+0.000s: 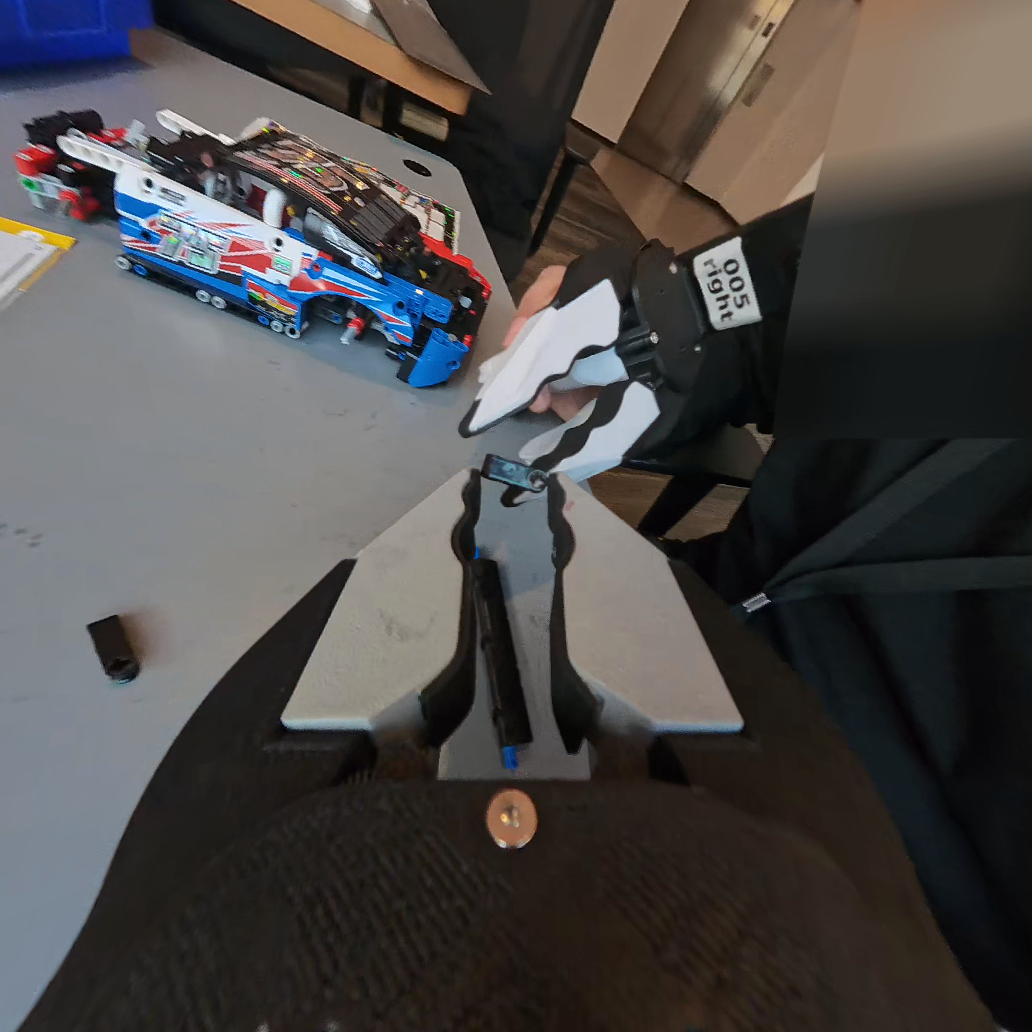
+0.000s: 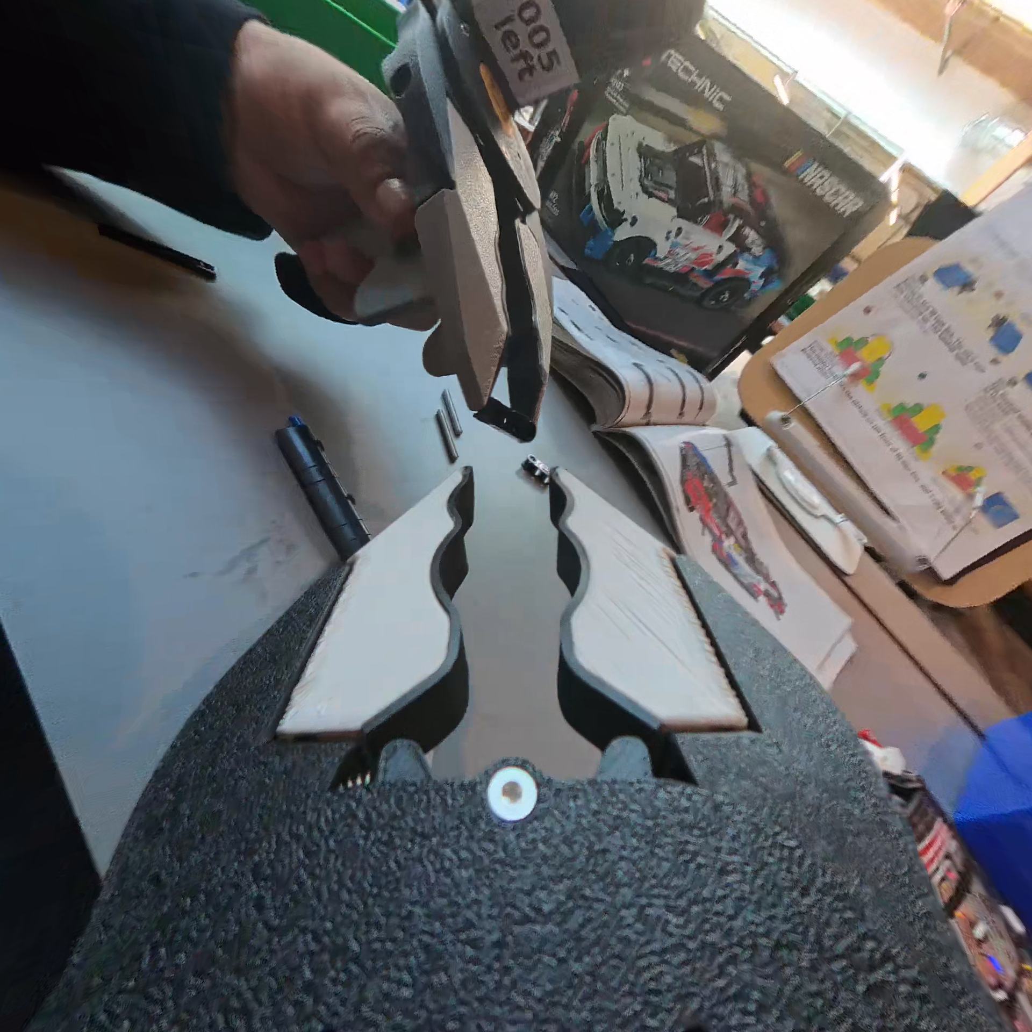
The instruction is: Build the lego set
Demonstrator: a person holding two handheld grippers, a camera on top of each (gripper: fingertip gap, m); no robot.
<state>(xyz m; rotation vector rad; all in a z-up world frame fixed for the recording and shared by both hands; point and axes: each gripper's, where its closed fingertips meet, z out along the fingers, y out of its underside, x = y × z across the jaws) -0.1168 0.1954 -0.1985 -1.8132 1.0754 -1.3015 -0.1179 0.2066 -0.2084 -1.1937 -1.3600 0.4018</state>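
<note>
My left gripper (image 1: 515, 477) is shut on a small black Lego piece (image 1: 511, 468) at its fingertips, just above the grey table (image 1: 195, 474). It also shows in the right wrist view (image 2: 502, 419) with the piece (image 2: 505, 423). My right gripper (image 2: 511, 474) is open and empty, close to the left one's tips, and shows in the left wrist view (image 1: 497, 447). Another small black piece (image 2: 536, 468) lies by its right fingertip. A long black beam with blue pins (image 1: 500, 653) lies under my left gripper. The part-built blue, white and red Lego car (image 1: 268, 245) stands at the far left.
A short black connector (image 1: 111, 648) lies at the left. Two thin dark axles (image 2: 449, 427) lie beside the beam (image 2: 324, 491). An open instruction booklet (image 2: 642, 380), the set's box (image 2: 698, 195) and a board with brick pictures (image 2: 921, 391) stand to the right. The table's edge (image 1: 491, 268) is behind the car.
</note>
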